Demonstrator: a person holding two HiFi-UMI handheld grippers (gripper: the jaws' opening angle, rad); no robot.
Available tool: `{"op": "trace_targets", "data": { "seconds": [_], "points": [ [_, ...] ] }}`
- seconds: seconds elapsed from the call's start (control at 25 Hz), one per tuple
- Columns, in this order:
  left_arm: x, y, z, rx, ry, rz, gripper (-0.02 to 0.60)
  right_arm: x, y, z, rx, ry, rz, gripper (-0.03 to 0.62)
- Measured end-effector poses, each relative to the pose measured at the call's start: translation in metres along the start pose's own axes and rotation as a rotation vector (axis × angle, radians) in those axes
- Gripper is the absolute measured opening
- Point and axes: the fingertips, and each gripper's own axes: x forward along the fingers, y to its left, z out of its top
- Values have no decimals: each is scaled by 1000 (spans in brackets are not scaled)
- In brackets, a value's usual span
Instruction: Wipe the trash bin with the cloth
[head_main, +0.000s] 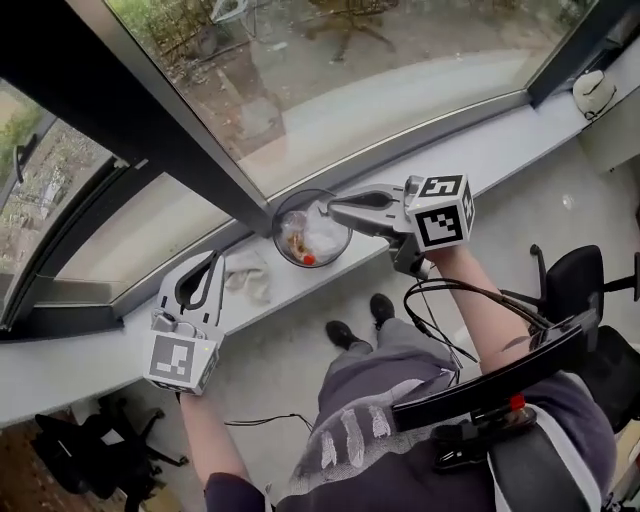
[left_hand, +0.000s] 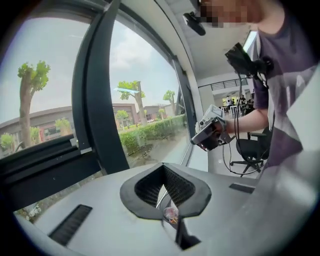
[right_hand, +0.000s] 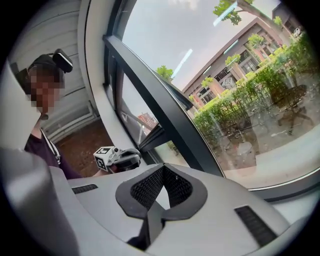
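Two grippers hung above the window sill, well apart. The left gripper and the right gripper each had their jaws pressed together on nothing. The cloth lay loose on the sill just left of the trash bin, which stood by the glass with a bagged liner and litter inside. Since neither tool held the cloth, wiping was probably not under way. The right tips hung by the bin's rim, the left nearer the cloth.
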Motion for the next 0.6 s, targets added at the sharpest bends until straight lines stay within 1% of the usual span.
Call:
{"op": "trace_targets", "data": {
  "seconds": [0.12,0.2,0.28,0.36,0.48,0.6],
  "points": [
    [3,-33,20,53,-35,-52,-3,-11,22,3,-26,6,22,2],
    [4,-57,34,62,-75,-78,-5,-16,33,0,-63,35,32,2],
    [4,-76,42,23,-100,-90,-5,-23,40,-2,-91,51,45,2],
    [9,-92,47,-26,-102,-93,-4,-39,43,1,-101,39,60,2],
    [23,-119,55,-84,-76,-78,-4,-78,41,3,-98,12,81,2],
    [45,-156,70,-132,-84,-85,-3,-127,36,-4,-73,2,101,2]
  ]
}}
